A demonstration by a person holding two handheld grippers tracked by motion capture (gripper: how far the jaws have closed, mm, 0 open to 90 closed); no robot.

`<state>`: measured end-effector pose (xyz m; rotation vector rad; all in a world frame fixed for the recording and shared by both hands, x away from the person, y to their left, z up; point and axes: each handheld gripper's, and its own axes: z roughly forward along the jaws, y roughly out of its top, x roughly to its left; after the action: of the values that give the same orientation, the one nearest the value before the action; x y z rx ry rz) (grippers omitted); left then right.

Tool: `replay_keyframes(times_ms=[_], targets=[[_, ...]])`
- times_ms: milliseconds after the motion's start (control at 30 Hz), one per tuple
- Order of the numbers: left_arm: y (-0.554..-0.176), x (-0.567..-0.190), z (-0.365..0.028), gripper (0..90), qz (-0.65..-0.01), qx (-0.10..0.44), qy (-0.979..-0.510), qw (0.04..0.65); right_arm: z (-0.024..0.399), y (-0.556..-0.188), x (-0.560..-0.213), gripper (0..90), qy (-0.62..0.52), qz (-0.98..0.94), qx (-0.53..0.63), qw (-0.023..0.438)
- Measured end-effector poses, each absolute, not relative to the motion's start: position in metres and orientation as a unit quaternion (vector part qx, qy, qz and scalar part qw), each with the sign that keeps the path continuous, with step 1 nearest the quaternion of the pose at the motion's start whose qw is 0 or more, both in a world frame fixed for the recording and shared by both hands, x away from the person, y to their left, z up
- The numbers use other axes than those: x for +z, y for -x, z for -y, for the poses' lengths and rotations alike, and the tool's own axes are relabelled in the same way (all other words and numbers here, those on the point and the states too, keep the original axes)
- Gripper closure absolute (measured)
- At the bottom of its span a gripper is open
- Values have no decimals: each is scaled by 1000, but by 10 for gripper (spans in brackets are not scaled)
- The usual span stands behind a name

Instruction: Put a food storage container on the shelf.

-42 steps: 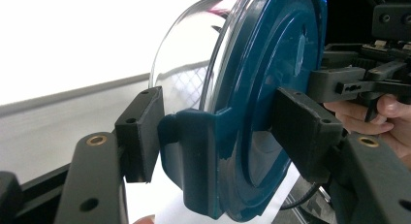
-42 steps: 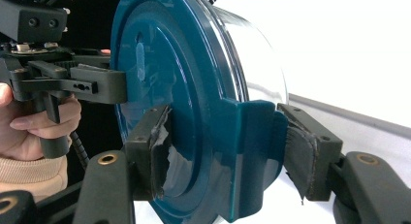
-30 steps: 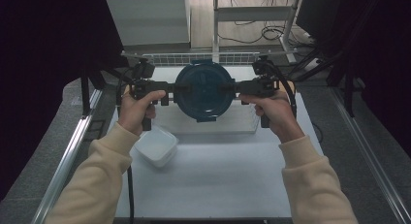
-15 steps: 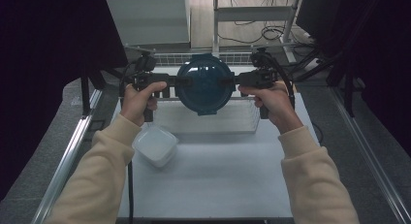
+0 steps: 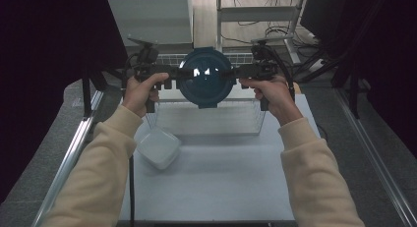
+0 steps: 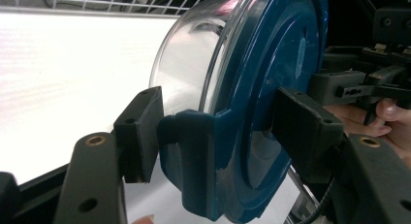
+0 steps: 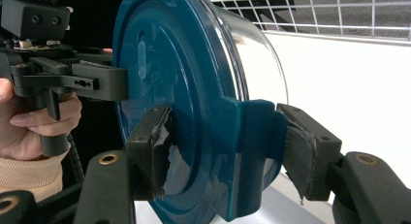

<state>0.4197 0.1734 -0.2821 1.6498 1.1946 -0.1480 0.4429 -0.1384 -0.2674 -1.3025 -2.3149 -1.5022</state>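
With both the left gripper (image 5: 173, 75) and right gripper (image 5: 235, 74) clamped on the lidded container (image 5: 205, 77) at upper centre above the wire basket (image 5: 206, 120), keep the 2 hands level.

A glossy dark-blue plastic lid (image 7: 184, 88) was seen on a clear, smooth round container (image 6: 194, 64). The matt black jaw pads were worn and torn. A frosted plastic box (image 5: 158, 147) lay on matt white table (image 5: 221, 183) before a metal wire basket (image 5: 211, 116).
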Motion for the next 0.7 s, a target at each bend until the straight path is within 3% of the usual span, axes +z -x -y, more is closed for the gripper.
replay_keyframes(times_ms=[700], targets=[[-451, -292, -182, 366, -511, -74, -691, 506, 130, -473, -279, 401, 439, 754, -484, 66]])
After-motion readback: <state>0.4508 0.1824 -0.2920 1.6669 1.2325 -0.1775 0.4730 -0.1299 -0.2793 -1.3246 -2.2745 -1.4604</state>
